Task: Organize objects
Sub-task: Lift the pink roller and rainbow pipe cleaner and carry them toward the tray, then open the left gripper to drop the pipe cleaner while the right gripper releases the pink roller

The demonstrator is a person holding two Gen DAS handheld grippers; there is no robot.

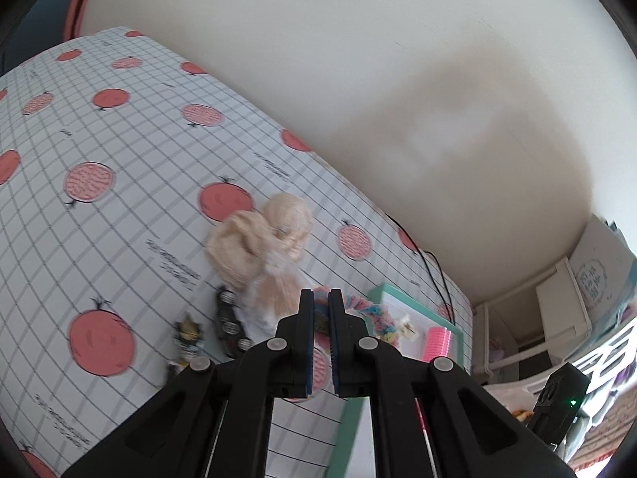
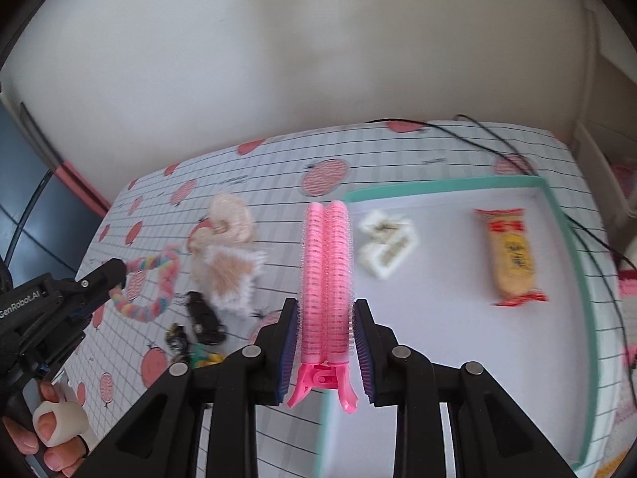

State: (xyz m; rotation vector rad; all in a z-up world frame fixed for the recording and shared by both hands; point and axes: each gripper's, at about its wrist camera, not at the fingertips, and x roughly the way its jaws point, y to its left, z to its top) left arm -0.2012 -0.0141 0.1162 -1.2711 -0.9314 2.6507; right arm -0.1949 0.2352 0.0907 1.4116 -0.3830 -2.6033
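The pink hair-roller clip (image 2: 327,279), two ribbed, bristly cylinders on a glossy plastic hinge, sat clamped lengthwise between the jaws of the right gripper (image 2: 325,320), its far end over the near-left edge of the mint-rimmed tray (image 2: 593,338); how high it hung above the tray could not be told. The clip's handles were partly cut off behind the blue ribbed pads (image 2: 290,342). In the tray lay a cream claw clip (image 2: 387,243), angular and blurred, and well apart from it a snack packet (image 2: 511,257) with crimped red ends, its print unreadable.

The left gripper (image 1: 321,298) had its jaws drawn nearly together on the pastel fuzzy loop (image 2: 157,279), a twisted, chenille-like ring; from the left wrist most of the loop was hidden behind the fingers. Just beside it lay a cream knitted bundle (image 1: 260,239) with white fringed edging, soft and lumpy, and near that a dark oblong object (image 1: 229,318) and a small yellow-and-black toy (image 1: 187,336), both too smeared to identify. All rested on a gridded tablecloth (image 1: 119,239) printed with red fruit. A hand (image 2: 47,434) showed at the lower left, mostly cropped
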